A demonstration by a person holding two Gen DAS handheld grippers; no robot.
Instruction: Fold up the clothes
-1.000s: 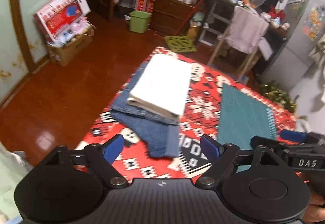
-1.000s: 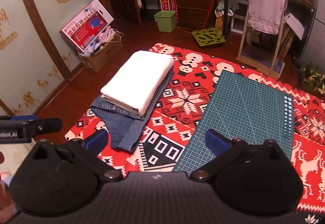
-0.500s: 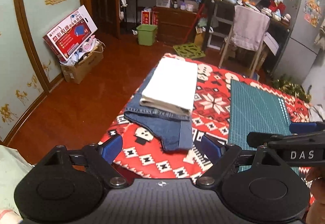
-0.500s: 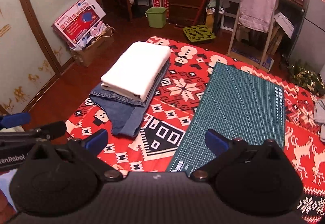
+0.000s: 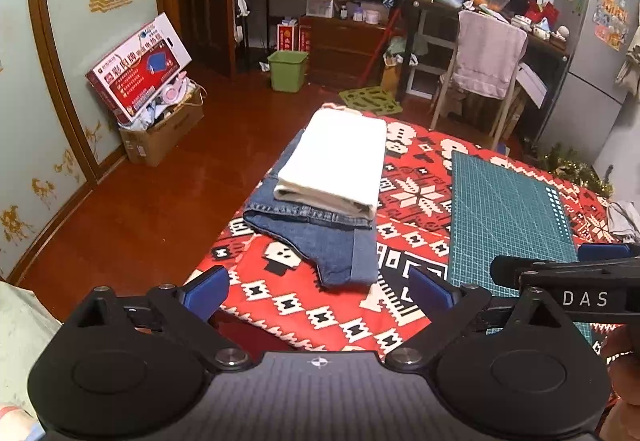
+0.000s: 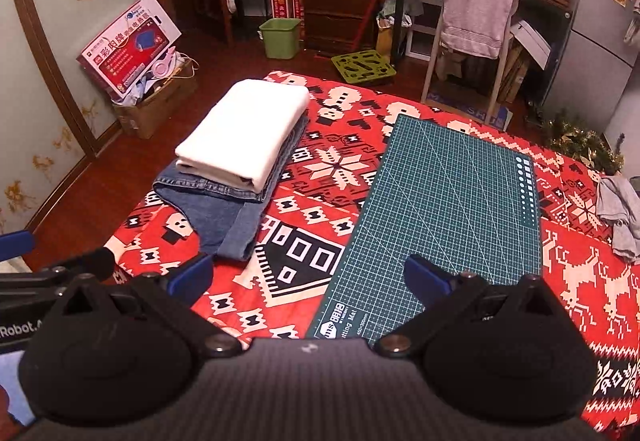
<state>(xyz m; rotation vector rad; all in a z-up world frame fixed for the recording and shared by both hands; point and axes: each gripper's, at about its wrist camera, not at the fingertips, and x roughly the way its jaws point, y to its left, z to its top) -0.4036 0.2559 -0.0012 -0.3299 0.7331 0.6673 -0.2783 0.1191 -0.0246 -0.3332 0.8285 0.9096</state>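
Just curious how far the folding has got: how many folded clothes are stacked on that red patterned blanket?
2. A folded white garment lies on top of folded blue jeans, at the blanket's left side. A thinner piece hidden between them cannot be ruled out.

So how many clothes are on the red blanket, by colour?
White folded garment: 1
Blue folded jeans: 1
Grey unfolded garment, at the blanket's right edge: 1
Total: 3

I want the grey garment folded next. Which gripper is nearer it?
Right. The right gripper hangs over the mat's near end, the grey garment to its right; the left gripper is further left, by the jeans.
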